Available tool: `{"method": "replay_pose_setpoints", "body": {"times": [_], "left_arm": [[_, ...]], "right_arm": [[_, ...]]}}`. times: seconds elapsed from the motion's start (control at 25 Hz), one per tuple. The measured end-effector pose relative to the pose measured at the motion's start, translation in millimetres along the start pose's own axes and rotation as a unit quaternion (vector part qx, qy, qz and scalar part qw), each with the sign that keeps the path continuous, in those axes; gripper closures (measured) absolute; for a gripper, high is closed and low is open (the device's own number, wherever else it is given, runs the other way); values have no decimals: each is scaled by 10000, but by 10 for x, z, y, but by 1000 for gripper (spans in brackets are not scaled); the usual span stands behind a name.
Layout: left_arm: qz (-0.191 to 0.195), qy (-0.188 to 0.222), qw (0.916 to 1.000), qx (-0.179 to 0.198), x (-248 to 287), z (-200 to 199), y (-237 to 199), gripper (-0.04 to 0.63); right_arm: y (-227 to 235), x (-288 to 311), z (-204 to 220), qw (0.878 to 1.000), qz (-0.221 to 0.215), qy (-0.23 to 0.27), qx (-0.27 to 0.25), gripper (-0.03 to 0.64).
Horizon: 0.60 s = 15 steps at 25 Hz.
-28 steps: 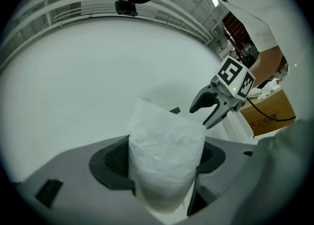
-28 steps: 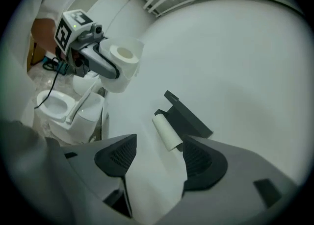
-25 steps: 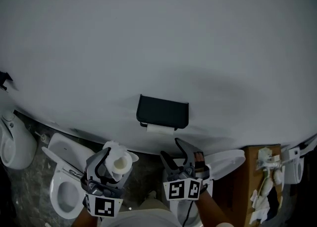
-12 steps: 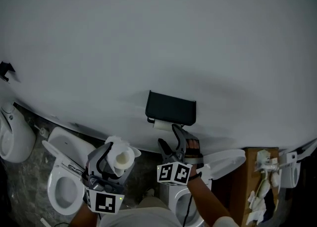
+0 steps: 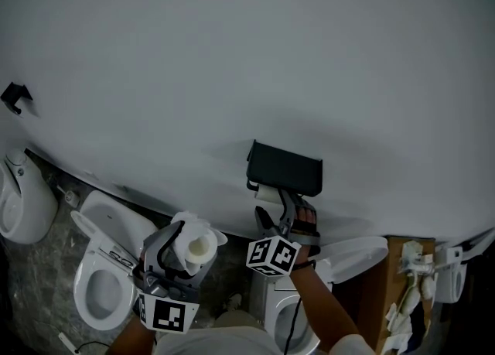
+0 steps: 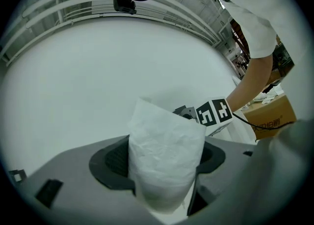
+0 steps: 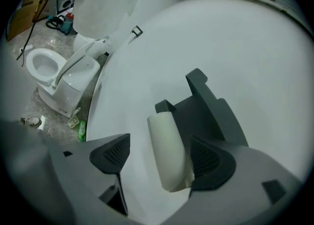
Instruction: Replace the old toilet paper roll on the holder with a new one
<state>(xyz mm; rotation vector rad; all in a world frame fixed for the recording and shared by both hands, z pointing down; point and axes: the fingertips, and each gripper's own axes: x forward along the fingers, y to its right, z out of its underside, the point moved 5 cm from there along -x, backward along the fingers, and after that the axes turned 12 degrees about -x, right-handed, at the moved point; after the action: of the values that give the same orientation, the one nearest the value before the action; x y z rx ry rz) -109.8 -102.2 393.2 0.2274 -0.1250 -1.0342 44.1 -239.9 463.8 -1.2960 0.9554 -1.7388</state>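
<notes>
A black holder point(image 5: 283, 166) is fixed to the grey wall, with the thin old roll point(image 5: 267, 193) hanging under it. My right gripper point(image 5: 285, 211) reaches up to that roll. Its jaws have just been opening. In the right gripper view the old roll point(image 7: 169, 150) lies between them, close to the right pad point(image 7: 208, 158) and clear of the left one. The right gripper point(image 7: 162, 159) is open below the holder point(image 7: 208, 111). Lower left, my left gripper point(image 5: 176, 248) is shut on the full new roll point(image 5: 193, 242). That new roll point(image 6: 164, 162) fills the jaws of the left gripper point(image 6: 162, 160).
A white toilet point(image 5: 104, 284) stands at lower left, another toilet point(image 5: 290, 315) under my right arm, and a white fixture point(image 5: 19, 206) at the far left. A wooden cabinet point(image 5: 398, 284) is at lower right. A green bottle point(image 7: 81, 130) lies on the floor by the wall.
My right gripper has moved up to the holder, and its jaws now stand wider around the old roll. The left gripper keeps the new roll at about the same place.
</notes>
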Motion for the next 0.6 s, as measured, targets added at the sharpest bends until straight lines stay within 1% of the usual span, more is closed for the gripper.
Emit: {"method": "replay_pose_setpoints", "body": {"times": [0.24, 0.36, 0.4, 0.44, 0.48, 0.6], "left_arm": [[-36, -2, 10000, 18, -35, -11, -22, 262], [-35, 2, 10000, 38, -28, -20, -20, 262], [-32, 0, 10000, 39, -28, -24, -15, 262], [-28, 2, 10000, 41, -28, -29, -8, 262], [-25, 7, 10000, 44, -27, -36, -2, 262], [-18, 8, 10000, 48, -19, -42, 17, 262]], "right_arm": [[53, 17, 10, 10000, 17, -13, 11, 266], [52, 11, 17, 10000, 30, -34, -13, 278], [60, 4, 24, 10000, 73, -41, -24, 296], [75, -7, 33, 9999, 129, -45, -38, 341], [90, -17, 42, 9998, 175, -48, -54, 373], [115, -23, 75, 9997, 214, -62, -77, 385]]}}
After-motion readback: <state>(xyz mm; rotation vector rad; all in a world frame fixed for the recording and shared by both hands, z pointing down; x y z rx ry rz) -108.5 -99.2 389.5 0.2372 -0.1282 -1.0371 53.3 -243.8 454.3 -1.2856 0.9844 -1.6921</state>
